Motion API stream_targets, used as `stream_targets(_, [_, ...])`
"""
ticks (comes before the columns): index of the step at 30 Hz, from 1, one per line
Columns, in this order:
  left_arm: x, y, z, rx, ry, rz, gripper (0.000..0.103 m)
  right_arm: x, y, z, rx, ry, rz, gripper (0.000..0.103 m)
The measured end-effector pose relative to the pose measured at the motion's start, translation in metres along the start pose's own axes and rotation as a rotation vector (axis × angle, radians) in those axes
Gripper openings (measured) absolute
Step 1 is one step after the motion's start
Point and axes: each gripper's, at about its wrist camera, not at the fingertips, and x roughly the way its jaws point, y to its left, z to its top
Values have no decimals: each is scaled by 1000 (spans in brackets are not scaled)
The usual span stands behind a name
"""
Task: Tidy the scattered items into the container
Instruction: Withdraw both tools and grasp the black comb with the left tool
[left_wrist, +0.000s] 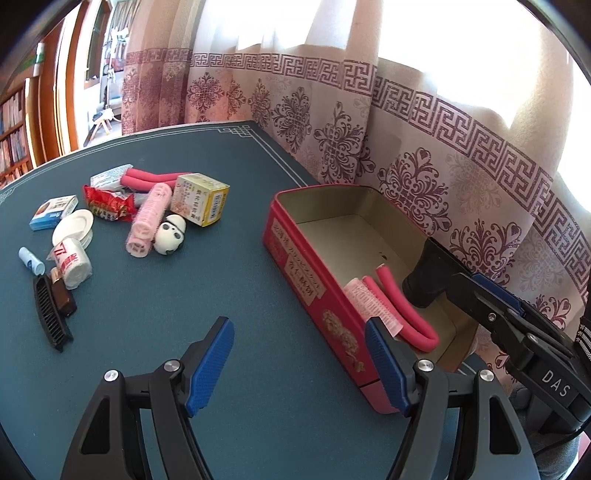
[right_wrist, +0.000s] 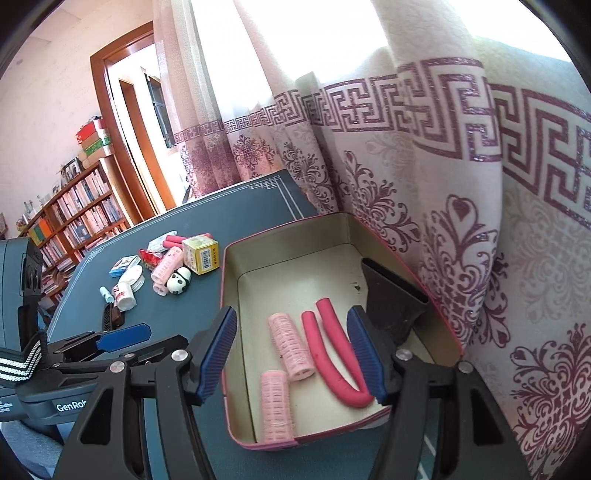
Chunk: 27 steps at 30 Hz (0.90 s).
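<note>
The red tin (left_wrist: 295, 258) (right_wrist: 229, 295) stands open by the curtain. In it lie two pink rollers (right_wrist: 290, 347), a bent red foam curler (right_wrist: 332, 358) (left_wrist: 406, 317) and a black nozzle (right_wrist: 391, 306) (left_wrist: 424, 273). My right gripper (right_wrist: 291, 350) (left_wrist: 476, 288) hangs open over the tin's near end with nothing between its pads. My left gripper (left_wrist: 299, 354) (right_wrist: 110, 339) is open and empty over the bare mat, just left of the tin. To the left lies a scattered pile: a yellow box (left_wrist: 201, 197), a panda figure (left_wrist: 170, 234), a pink roller (left_wrist: 149, 218) and a red packet (left_wrist: 109, 203).
Also on the blue mat (left_wrist: 184, 295) are a blue-white box (left_wrist: 53, 212), a white lid (left_wrist: 74, 225), a white tube (left_wrist: 74, 266), a small blue stick (left_wrist: 31, 260), a black comb (left_wrist: 51, 314) and a brown bottle (left_wrist: 64, 299). A patterned curtain (left_wrist: 406, 147) hangs right behind the tin.
</note>
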Motion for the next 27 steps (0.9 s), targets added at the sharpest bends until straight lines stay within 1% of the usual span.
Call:
stream_targets(8, [-17,67,-11,-122,-21,101,75,14,44,-4,-57,31,70,66])
stream_targets(12, [-22,106,-18,-200,-17,154,75,20,64,-7,-85,48,96,67])
stream_targets(16, [-29,140,-23,-260,-32,219,75,25,83,-9,-112,60,114,67])
stream_targets(19, [-31,162,-24,-295,-45,274,75,30,94,-10,-127,73,126,68])
stream_targets(23, [-25,186,-23,-331,-36,319,75,39,108,-15,-141,100,148,70])
stream_targets(27, [-17,196,-18,-327,-27,332,75,47,119,-19,-160,124,161,70])
